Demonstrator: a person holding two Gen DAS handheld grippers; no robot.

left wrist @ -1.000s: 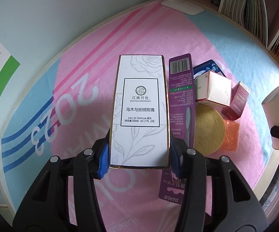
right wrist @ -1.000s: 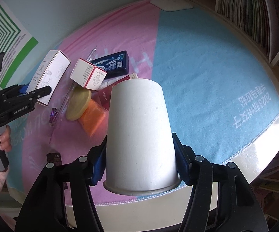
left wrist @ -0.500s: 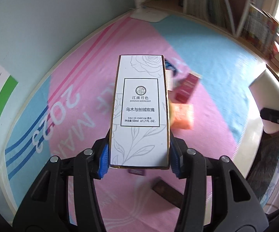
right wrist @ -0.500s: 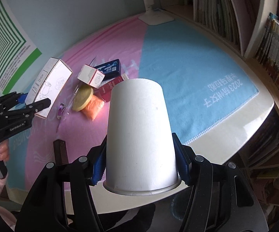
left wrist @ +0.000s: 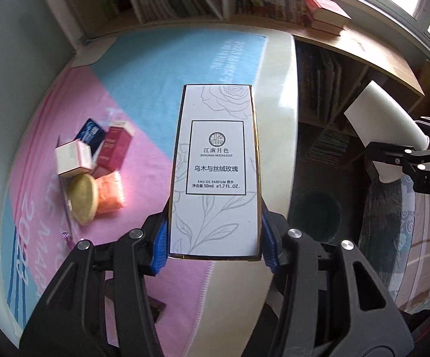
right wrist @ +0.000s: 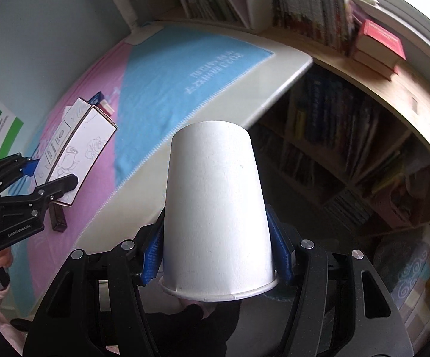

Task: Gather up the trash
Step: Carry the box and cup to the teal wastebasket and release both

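table (left wrist: 277, 68) under pink-blue cloth (left wrist: 161, 68) | right gripper (right wrist: 216, 255) clamps inverted white paper cup (right wrist: 215, 208) past table edge | left gripper (left wrist: 215, 247) clamps white perfume box (left wrist: 215, 172) | small boxes (left wrist: 95, 151), orange packet (left wrist: 110, 192) at 9 o'clock on cloth

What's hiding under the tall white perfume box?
Under the tall white perfume box, held in the left gripper, show the pink-and-blue cloth and the white table edge. Whatever lies directly behind the box is covered.
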